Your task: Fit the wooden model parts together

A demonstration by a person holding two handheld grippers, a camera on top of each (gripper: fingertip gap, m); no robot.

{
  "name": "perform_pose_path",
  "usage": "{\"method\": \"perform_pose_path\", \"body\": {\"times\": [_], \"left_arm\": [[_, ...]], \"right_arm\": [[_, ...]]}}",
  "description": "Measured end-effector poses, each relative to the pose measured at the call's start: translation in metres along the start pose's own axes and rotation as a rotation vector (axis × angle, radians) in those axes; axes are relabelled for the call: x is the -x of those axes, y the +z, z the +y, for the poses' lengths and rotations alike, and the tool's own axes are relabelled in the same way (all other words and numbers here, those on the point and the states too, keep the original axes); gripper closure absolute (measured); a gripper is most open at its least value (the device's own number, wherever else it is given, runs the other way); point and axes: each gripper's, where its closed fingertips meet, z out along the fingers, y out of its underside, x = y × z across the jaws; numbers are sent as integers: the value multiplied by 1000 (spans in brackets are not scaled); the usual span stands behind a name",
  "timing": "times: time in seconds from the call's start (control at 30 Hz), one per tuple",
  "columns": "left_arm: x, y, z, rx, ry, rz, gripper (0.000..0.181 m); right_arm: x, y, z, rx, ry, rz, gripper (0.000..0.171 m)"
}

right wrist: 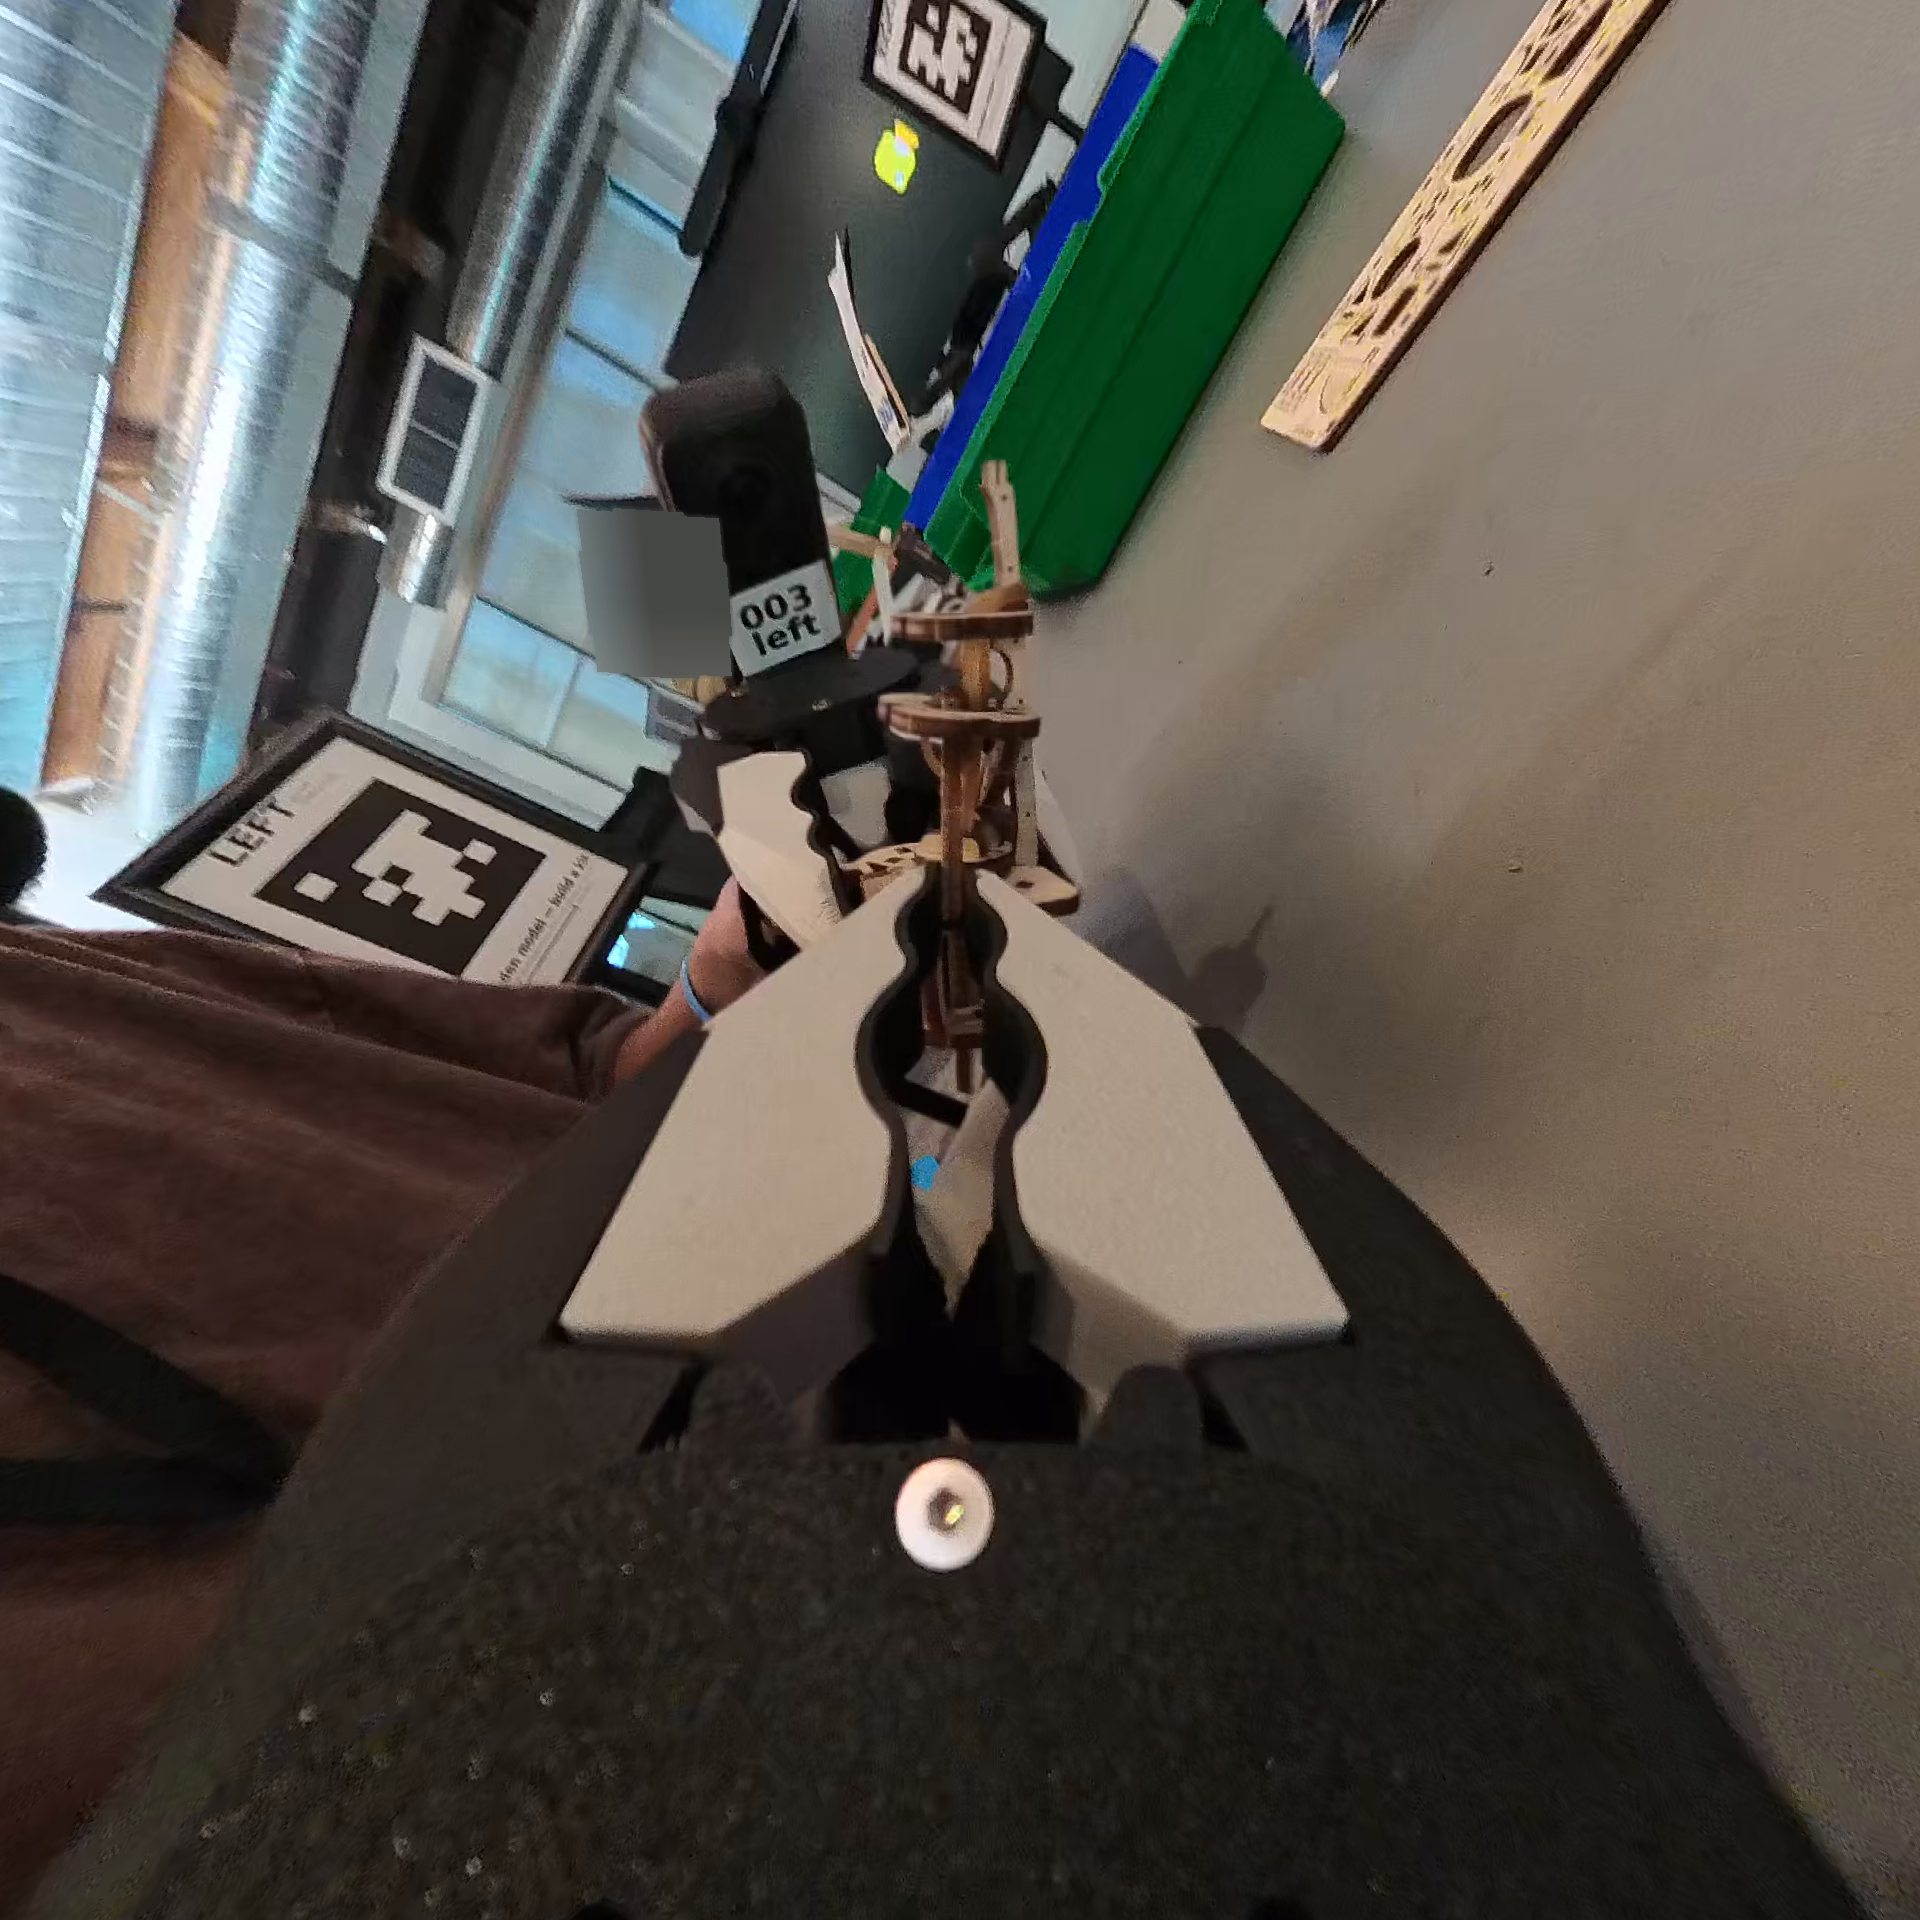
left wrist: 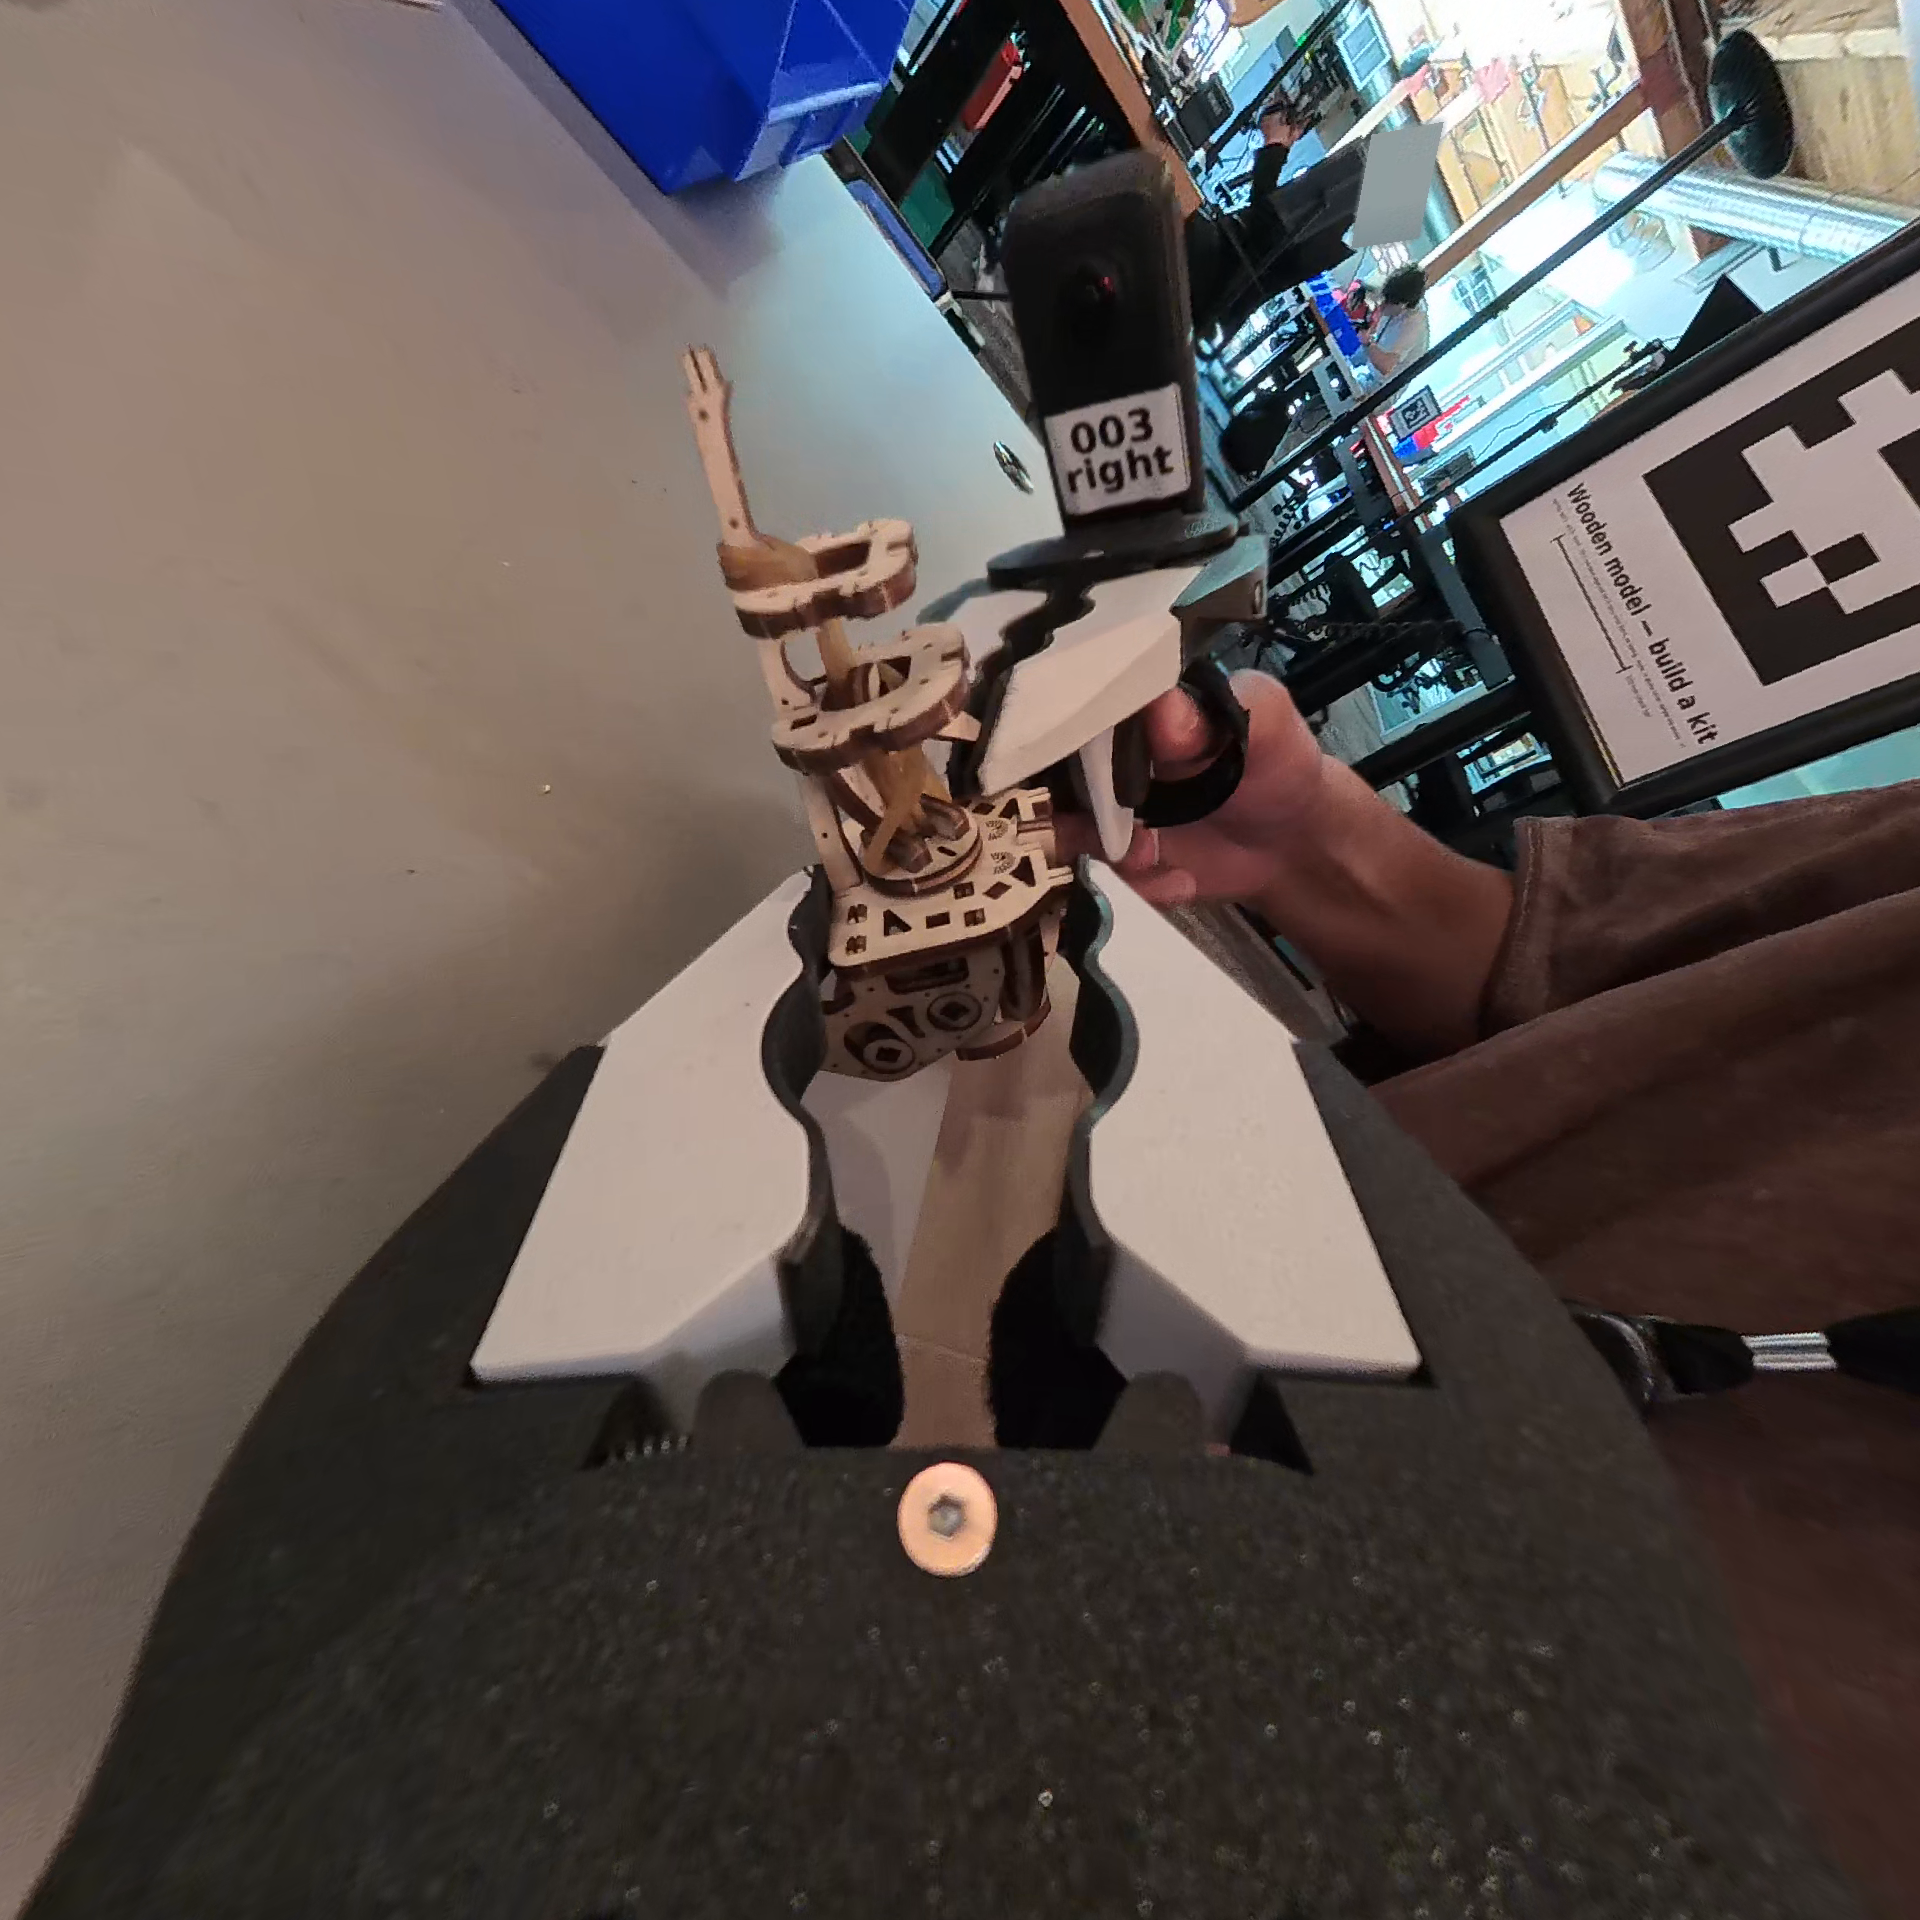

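While both grippers hold model in air above worktop: left gripper jaws clamped on bulbous base, between tips. Mast runs straight ahead from left jaws, long axis along fingers. Right gripper jaws closed on thin upright strut near base, crossing from side. Next fit likely needs push along mast axis; right nearer upper rings.

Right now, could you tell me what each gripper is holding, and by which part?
Both hold one wooden model. The left gripper clamps its rounded base. The right gripper is shut on a thin upright strut higher up, just above the base plate.
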Motion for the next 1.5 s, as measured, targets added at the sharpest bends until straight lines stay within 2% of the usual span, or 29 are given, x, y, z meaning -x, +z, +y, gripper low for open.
{"method": "perform_pose_path", "body": {"times": [0.2,0.4,0.57,0.7,0.87,0.97,1.1,1.2,1.5], "left_arm": [[0,-1,2,-5,-46,45,139],[-1,0,6,7,-49,64,139],[3,1,12,49,-19,40,140],[3,2,12,49,-23,42,139],[-1,4,6,-13,-73,86,139],[-3,8,12,31,-44,79,140],[-2,14,16,53,-28,63,139],[-3,12,12,32,-51,84,139],[2,9,11,24,-72,90,140]], "right_arm": [[-2,2,4,150,-59,41,168],[8,-1,-2,190,46,-69,163],[-1,-3,10,284,24,-18,165],[-6,-2,9,295,50,-2,168],[-5,3,5,209,78,-39,168],[-4,4,6,190,82,-62,169],[-8,5,10,245,-76,28,169],[-6,4,4,234,-5,12,169],[-7,1,2,244,7,6,164]]}}
